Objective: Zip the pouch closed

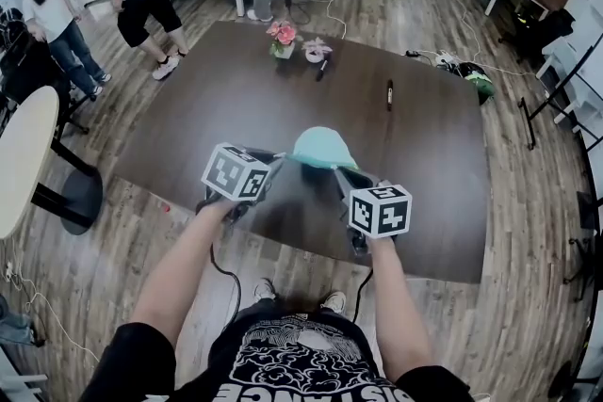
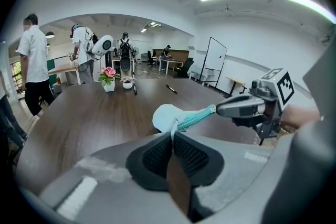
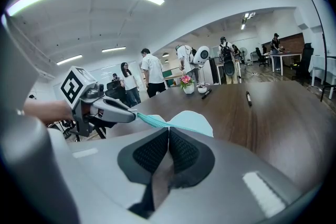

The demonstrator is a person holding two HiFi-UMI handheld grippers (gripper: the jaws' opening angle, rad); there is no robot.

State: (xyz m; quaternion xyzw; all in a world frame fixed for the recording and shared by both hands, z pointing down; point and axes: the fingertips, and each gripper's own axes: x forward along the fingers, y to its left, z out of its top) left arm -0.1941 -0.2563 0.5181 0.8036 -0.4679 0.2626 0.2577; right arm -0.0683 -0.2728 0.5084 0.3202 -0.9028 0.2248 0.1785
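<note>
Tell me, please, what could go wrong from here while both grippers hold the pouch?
1. The left gripper pinches only a thin edge of the pouch, so a pull may slip it free.
2. The right gripper grips one end of the zipper. Whether it holds the slider is unclear, so pulling might only stretch it.

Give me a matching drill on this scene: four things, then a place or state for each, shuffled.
1 pouch
2 flower pot
3 black marker
4 right gripper

A lying on the table, right of centre in the head view
B shut on the pouch
C held between the left gripper and the right one
D standing near the table's far edge

Pairs: 1-C, 2-D, 3-A, 4-B.
</note>
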